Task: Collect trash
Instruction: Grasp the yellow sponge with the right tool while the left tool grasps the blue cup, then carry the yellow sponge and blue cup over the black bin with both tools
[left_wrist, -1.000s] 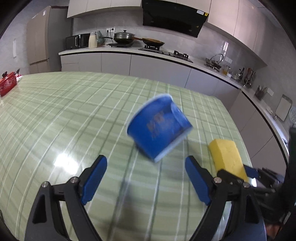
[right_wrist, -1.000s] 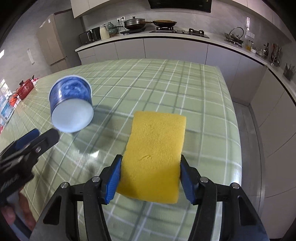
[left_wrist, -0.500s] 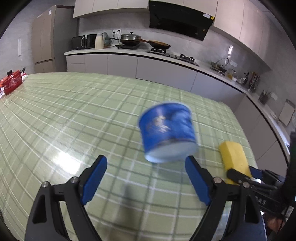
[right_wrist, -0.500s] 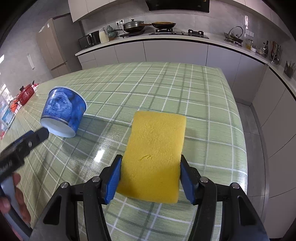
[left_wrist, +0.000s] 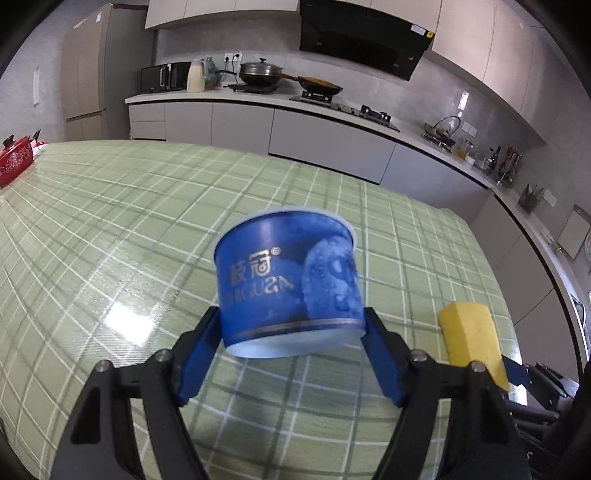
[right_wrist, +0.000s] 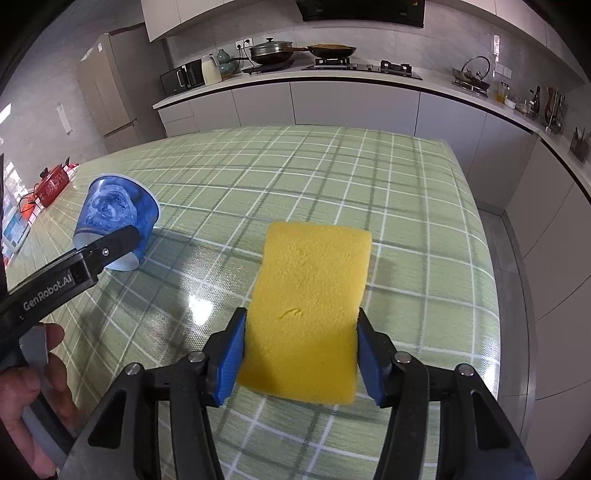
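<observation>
Checked table (left_wrist: 110, 229): cup (left_wrist: 288, 280) between left tongs (left_wrist: 291, 354)

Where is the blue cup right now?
The blue cup sits upside down on the green checked table, between the closing fingers of the left gripper, left of the yellow sponge.

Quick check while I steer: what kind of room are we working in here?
A home kitchen, most likely. A gas hob with a pan and a lidded pot sits on a long counter under a range hood, and a fridge stands at one end.
</observation>
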